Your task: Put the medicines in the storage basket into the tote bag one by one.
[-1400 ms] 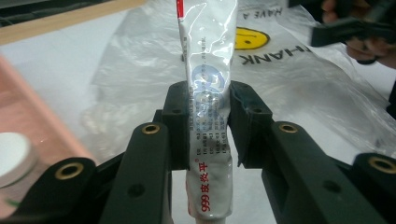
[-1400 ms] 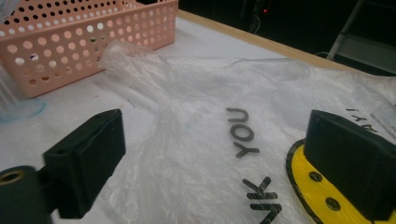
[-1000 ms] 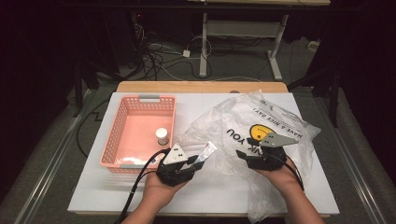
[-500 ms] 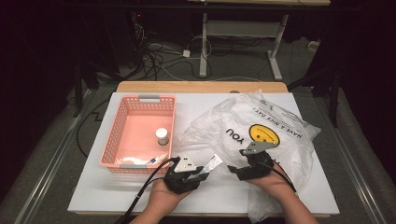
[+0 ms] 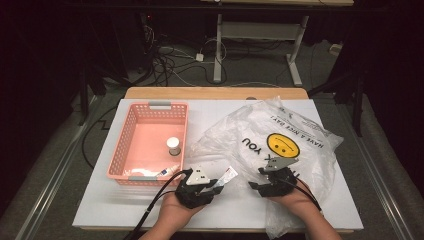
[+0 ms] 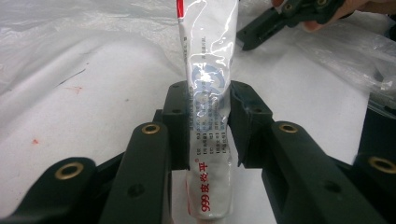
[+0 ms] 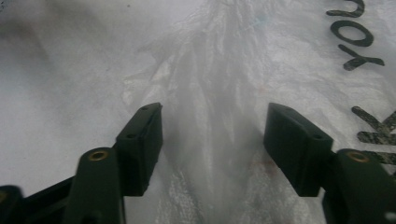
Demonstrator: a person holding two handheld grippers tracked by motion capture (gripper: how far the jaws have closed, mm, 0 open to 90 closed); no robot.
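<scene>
My left gripper (image 6: pixel 208 121) is shut on a white ointment tube (image 6: pixel 208 93) with red print, which sticks out past the jaws toward the bag. In the high view the left gripper (image 5: pixel 220 184) and the tube (image 5: pixel 229 175) sit near the table's front edge. A clear plastic bag (image 5: pixel 280 135) with a yellow smiley lies at the right. My right gripper (image 5: pixel 256 184) is low over its near-left edge. Its jaws have just been closing, and the right gripper (image 7: pixel 212 126) stands open with crinkled bag film (image 7: pixel 224 56) between the pads, which do not press it.
A pink basket (image 5: pixel 150 107) stands at the left with a small white bottle (image 5: pixel 173 146) and another tube (image 5: pixel 167 171) inside. The white table top (image 5: pixel 125 210) ends close behind both hands. Cables trail off the front edge.
The right gripper has come down and nearer, from beside the smiley to the bag's near-left edge. The left gripper has barely moved and still holds the tube.
</scene>
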